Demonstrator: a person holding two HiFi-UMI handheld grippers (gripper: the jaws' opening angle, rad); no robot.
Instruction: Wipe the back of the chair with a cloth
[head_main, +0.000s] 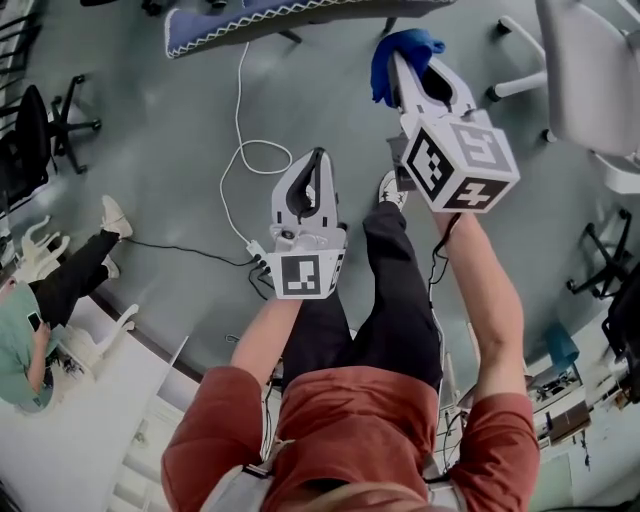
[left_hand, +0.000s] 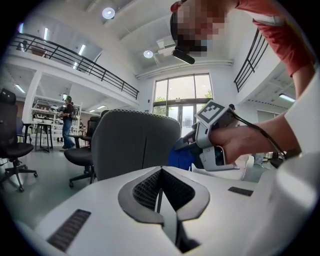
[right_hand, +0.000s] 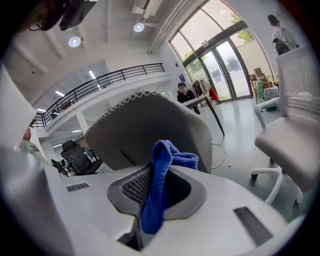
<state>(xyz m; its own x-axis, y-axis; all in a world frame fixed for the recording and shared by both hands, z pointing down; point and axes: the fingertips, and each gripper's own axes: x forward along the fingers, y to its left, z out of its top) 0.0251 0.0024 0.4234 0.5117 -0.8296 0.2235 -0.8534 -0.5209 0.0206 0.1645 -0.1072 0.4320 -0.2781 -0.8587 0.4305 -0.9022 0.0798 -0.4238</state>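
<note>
1. Blue cloth (right_hand: 162, 185) is pinched by the right hand-held gripper (right_hand: 156, 172) — that gripper's own view shows both jaws pressed on the fabric, with a fold bunched above the tips.
2. The grey chair back (right_hand: 150, 125) stands just behind the cloth; contact cannot be told.
3. The left hand-held gripper (left_hand: 161, 172) has its jaws pressed together on nothing. Its view alone shows the cloth beside the chair back's right edge.
4. Only the head view shows the person's legs (head_main: 400, 290) and a white cable (head_main: 240, 150) on the floor (head_main: 180, 200).
</note>
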